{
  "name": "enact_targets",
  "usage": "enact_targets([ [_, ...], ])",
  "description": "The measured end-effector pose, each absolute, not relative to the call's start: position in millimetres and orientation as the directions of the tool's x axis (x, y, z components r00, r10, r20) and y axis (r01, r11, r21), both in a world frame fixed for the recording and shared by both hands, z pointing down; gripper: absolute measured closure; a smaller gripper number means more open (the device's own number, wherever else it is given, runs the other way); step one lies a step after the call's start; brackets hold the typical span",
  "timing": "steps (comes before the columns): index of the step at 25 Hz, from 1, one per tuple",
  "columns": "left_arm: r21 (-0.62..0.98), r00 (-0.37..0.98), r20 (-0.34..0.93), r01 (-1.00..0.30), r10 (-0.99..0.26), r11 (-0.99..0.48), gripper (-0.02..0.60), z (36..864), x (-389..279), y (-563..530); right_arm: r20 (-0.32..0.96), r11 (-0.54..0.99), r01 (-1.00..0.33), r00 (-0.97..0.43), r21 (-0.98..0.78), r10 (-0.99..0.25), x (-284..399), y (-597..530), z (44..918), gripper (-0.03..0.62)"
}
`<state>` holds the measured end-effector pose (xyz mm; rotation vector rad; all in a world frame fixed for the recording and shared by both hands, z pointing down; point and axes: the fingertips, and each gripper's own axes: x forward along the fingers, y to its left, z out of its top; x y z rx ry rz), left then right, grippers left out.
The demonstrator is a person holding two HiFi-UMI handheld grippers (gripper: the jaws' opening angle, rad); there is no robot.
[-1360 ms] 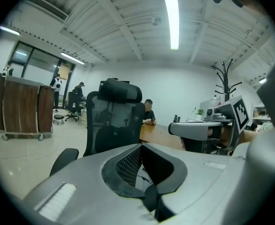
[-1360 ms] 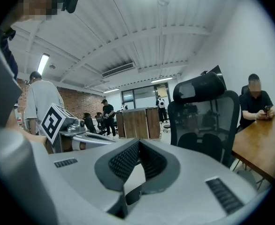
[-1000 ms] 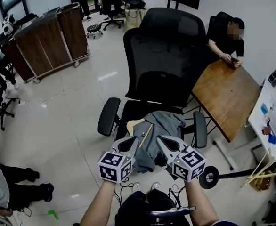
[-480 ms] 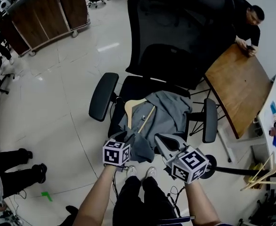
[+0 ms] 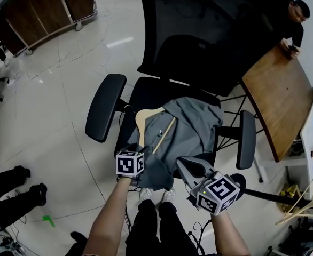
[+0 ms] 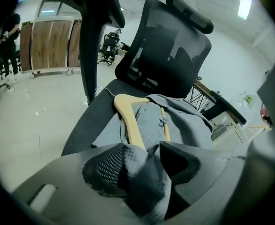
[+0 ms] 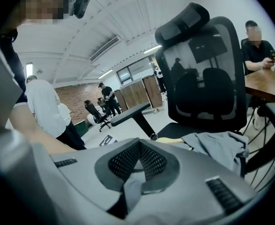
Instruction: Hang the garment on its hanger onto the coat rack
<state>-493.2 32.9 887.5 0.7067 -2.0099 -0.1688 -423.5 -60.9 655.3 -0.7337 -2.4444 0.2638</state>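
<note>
**Left hand-held gripper has the cloth; garment lies on the chair**

From my head, I look down on the grey garment (image 5: 194, 129), spread on its wooden hanger (image 5: 141, 122) over the surface (image 5: 151, 92) of the black chair (image 5: 199, 41). One fold spills over the front edge toward my legs.

My left hand-held gripper (image 5: 137, 152) sits at that near edge. From above its marker cube covers the jaws. Its own view settles it: the left hand-held gripper (image 6: 142, 161) is closed down on a bunched fold of the garment (image 6: 184, 121), with cloth filling the space between the jaws. Beyond them the hanger (image 6: 128, 114) runs away across the surface (image 6: 88, 125), its pale shoulder bare of cloth on the left.

My right hand-held gripper (image 5: 182, 163) points at the garment's front edge from the right, close to it. Its own view shows the right hand-held gripper (image 7: 137, 150) with its jaw tips together. A strip of grey shows in the gap behind the tips, and I cannot tell whether it is pinched. Past the jaws the garment (image 7: 219, 149) lies low on the chair (image 7: 208, 74).
</note>
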Motion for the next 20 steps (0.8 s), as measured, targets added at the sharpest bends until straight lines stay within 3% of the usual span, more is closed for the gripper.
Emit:
enact_targets([
  [8,0.368,-0.409,0.749,-0.398,-0.522,0.840,0.341,901.7,-499.0,24.9,0.490,0.841,0.415,-0.684,-0.347,0.540,-427.1,-84.5,670.9,0.591],
  [12,0.354,-0.391,0.776,-0.379,-0.495,0.855,0.434,903.9,-496.9,22.2,0.493,0.839,0.411,-0.680,-0.356,0.542,-424.3,-84.8,673.2,0.591],
  [16,0.349,-0.455,0.751,-0.343,-0.479,0.872,0.462,888.2,-499.6,23.9,0.492,0.842,0.409,-0.684,-0.353,0.539,-423.4,-89.5,669.7,0.591],
  [20,0.273,-0.575,0.657,-0.421,-0.487,0.865,0.468,848.2,-499.5,17.8,0.486,0.849,0.397,-0.699,-0.347,0.525,-422.5,-95.5,662.9,0.591],
])
